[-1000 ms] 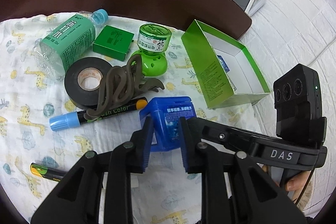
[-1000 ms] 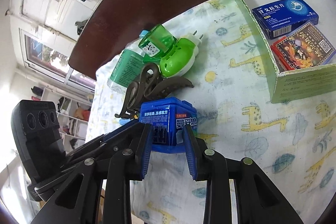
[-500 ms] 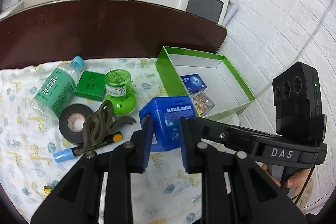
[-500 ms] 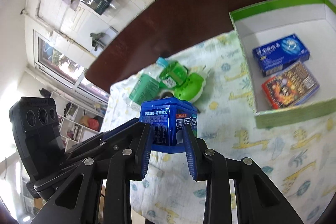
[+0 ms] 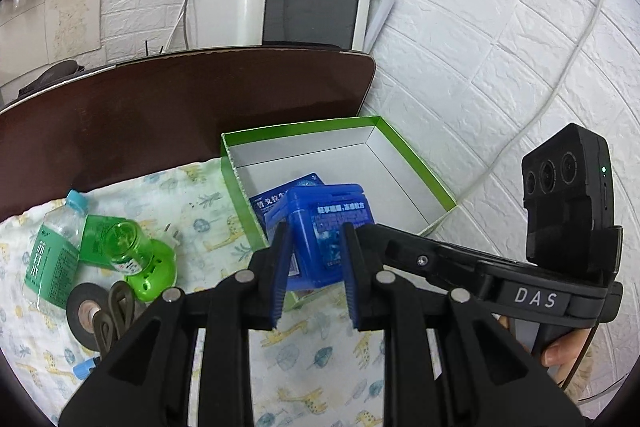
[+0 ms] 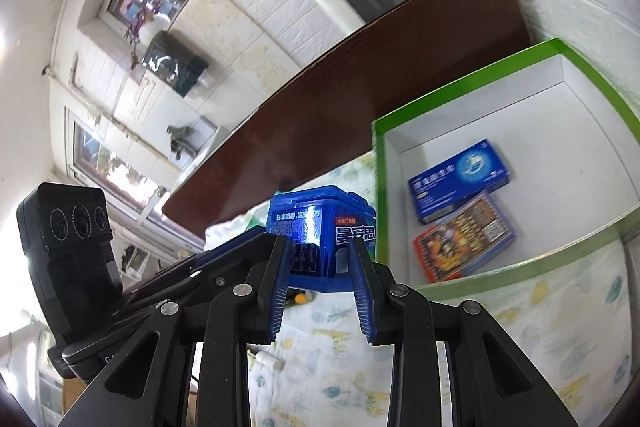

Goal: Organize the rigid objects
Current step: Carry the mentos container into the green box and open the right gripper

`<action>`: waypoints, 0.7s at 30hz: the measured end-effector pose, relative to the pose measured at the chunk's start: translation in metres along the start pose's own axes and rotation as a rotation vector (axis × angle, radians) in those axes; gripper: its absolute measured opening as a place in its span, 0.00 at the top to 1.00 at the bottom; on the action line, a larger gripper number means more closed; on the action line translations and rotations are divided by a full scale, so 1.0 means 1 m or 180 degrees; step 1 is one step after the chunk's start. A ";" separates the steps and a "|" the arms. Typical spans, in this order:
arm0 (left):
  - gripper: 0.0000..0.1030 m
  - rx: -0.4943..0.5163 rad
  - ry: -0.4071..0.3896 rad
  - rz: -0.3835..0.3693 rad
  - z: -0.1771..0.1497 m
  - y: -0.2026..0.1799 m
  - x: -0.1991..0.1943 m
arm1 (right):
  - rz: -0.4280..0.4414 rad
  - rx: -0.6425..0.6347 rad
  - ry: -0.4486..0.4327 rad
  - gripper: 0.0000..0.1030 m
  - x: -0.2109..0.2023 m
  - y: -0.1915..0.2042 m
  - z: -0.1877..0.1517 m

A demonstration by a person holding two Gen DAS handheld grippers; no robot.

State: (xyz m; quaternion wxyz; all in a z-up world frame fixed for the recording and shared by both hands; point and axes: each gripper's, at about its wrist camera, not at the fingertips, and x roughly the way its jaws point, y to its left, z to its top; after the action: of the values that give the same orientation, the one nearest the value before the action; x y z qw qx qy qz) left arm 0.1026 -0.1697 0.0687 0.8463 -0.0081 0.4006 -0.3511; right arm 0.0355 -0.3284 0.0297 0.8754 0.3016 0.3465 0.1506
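1. Above the patterned cloth (image 5: 200,211), beside the near left corner of the green box (image 5: 416,163), a blue tub (image 5: 324,223) is held off the surface by both grippers.
2. Left gripper (image 5: 314,255): its blue pads are clamped on the tub's sides.
3. Right gripper (image 6: 320,269): its pads are also pressed against the tub, which fills the gap between them.
4. Inside the box lie a blue carton (image 6: 460,179) and, just beside it, a red packet (image 6: 464,237); they look to be touching.
5. Left of the box on the cloth sit a green plug-in device (image 5: 140,259), a green-labelled bottle (image 5: 48,259), and a black tape roll (image 5: 86,311).
6. Behind the box runs a dark brown tabletop (image 5: 180,107), with a white appliance (image 5: 280,7) beyond it.
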 end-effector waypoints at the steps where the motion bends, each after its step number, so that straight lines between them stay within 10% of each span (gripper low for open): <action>1: 0.80 0.0022 0.0014 -0.0001 0.004 -0.003 0.005 | 0.0001 0.0027 -0.0023 0.68 -0.002 -0.006 0.003; 21: 0.81 0.0016 0.0258 0.0162 0.067 0.026 0.099 | 0.0042 0.0343 0.0100 0.68 0.060 -0.080 0.079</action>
State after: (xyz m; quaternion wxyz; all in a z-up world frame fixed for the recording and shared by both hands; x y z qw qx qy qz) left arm 0.2068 -0.2273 0.0397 0.8380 0.0185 0.4338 -0.3305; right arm 0.1382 -0.3957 -0.0064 0.8513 0.3482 0.3658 0.1422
